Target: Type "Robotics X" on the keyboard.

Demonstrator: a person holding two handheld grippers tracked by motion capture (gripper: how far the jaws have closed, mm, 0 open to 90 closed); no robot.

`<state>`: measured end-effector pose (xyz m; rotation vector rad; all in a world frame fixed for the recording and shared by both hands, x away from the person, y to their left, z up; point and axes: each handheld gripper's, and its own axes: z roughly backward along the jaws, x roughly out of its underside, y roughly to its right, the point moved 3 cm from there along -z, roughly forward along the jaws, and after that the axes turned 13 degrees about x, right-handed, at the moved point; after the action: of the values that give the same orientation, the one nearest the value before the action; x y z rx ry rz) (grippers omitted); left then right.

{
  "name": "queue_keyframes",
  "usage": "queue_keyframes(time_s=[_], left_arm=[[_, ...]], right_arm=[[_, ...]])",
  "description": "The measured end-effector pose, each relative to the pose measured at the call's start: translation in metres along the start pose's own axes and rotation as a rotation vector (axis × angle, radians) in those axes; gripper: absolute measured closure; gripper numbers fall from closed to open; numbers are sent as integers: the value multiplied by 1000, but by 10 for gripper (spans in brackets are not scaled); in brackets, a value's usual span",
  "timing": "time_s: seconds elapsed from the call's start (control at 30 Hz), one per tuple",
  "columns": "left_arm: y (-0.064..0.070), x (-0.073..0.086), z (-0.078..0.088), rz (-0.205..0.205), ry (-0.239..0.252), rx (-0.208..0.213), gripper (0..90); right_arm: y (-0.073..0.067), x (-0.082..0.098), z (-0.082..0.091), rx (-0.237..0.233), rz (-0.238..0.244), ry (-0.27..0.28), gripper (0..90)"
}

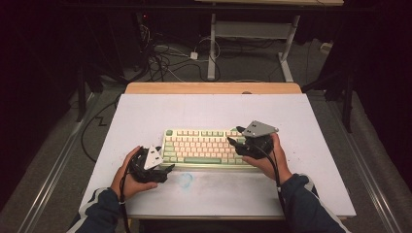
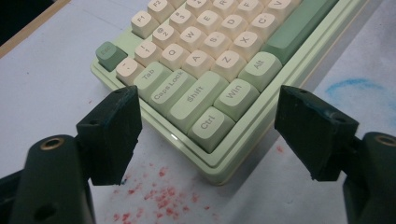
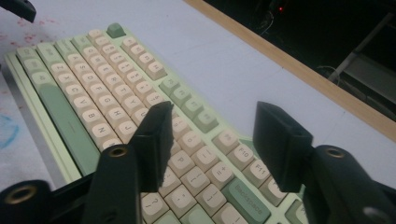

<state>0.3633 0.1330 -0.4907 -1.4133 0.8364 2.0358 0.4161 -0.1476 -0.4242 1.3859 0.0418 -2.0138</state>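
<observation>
A pale green keyboard (image 1: pixel 204 145) with cream keys lies across the middle of the white table top. My left gripper (image 1: pixel 167 169) sits low at the keyboard's front left corner, held in the person's left hand. In the left gripper view its jaws (image 2: pixel 205 105) stand wide apart on either side of the Ctrl and Win corner of the keyboard (image 2: pixel 201 60), holding nothing. My right gripper (image 1: pixel 234 135) hovers over the keyboard's right end. In the right gripper view it (image 3: pixel 215 112) is open above the number and function keys (image 3: pixel 93 93), with nothing between its fingers.
The white table top (image 1: pixel 311 145) has a wooden far edge (image 1: pixel 214 88). A blue smudge (image 1: pixel 186 179) marks it in front of the keyboard, and red specks (image 2: pixel 159 196) lie near the left corner. Cables (image 1: pixel 160 60) and a desk frame (image 1: pixel 252 29) stand on the floor beyond.
</observation>
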Motion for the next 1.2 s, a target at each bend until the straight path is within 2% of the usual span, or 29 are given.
queue_keyframes(time_s=[0.1, 0.2, 0.33, 0.5, 0.83, 1.03, 1.2], left_arm=[[-1, -2, 1, 6, 10, -1, 224], [-1, -3, 1, 13, 17, -2, 226], [-1, -4, 2, 15, 19, -1, 237], [-2, -6, 4, 19, 30, 1, 278], [-2, -12, 7, 32, 32, 4, 391], [-4, -17, 7, 61, 36, -5, 491], [-2, -24, 9, 90, 32, 30, 660]], right_arm=[[3, 1, 7, 1, 6, 19, 400], [7, 3, 13, 52, 4, 36, 339], [11, 7, 21, 70, -14, 55, 297], [13, 15, 33, 119, -7, 61, 278], [17, 39, 56, 159, -5, 64, 259], [20, 53, 70, 191, -8, 67, 247], [21, 65, 80, 215, -7, 54, 249]])
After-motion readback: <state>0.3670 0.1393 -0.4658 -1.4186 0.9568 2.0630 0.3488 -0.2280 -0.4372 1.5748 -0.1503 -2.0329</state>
